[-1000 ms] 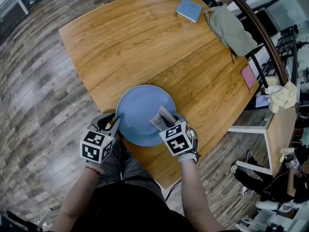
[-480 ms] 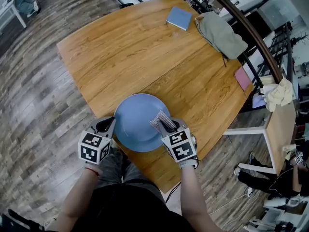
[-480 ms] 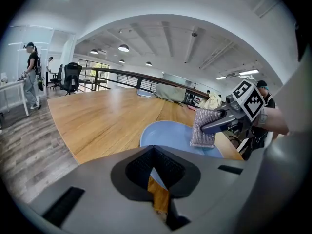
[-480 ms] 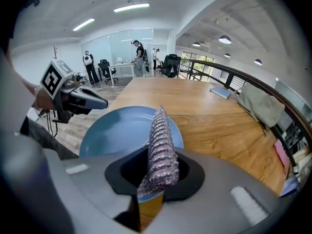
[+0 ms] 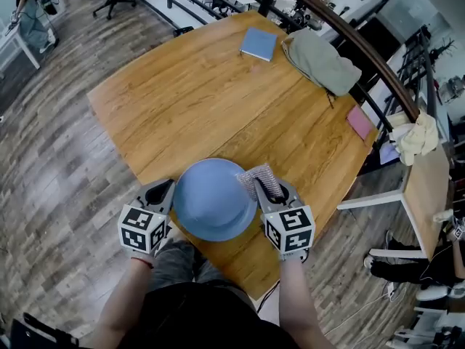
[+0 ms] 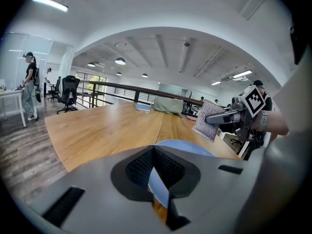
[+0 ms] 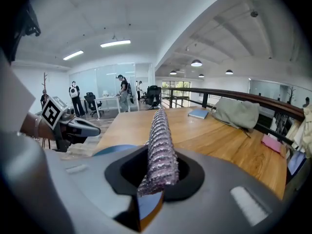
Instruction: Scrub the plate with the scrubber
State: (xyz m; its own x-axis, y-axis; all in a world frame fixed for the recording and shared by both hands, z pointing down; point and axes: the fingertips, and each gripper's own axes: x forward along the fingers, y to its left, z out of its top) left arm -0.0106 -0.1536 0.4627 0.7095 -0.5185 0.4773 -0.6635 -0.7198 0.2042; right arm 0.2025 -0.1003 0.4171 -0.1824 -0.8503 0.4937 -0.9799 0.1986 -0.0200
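Note:
A blue plate (image 5: pixel 213 201) hangs over the wooden table's (image 5: pixel 189 100) near edge. It looks domed from above. My left gripper (image 5: pixel 166 193) is shut on its left rim, and the blue rim (image 6: pixel 187 148) shows between the jaws in the left gripper view. At the plate's right rim my right gripper (image 5: pixel 267 189) is shut on a grey-purple mesh scrubber (image 5: pixel 257 175). The scrubber (image 7: pixel 160 145) stands up from the jaws in the right gripper view, beside a sliver of the plate (image 7: pixel 114 149). From the left gripper view the scrubber (image 6: pixel 207 120) sits just above the plate's far side.
A blue notebook (image 5: pixel 259 43), a grey-green cloth bundle (image 5: pixel 320 60) and a pink pad (image 5: pixel 360 122) lie along the table's far right side. A dark railing (image 5: pixel 341 31) runs behind. A white side table with a yellow cloth (image 5: pixel 418 139) stands to the right.
The scrubber and right gripper have slid from the plate's inner face out to its right rim. The plate now looks tipped and domed, still held at its left rim.

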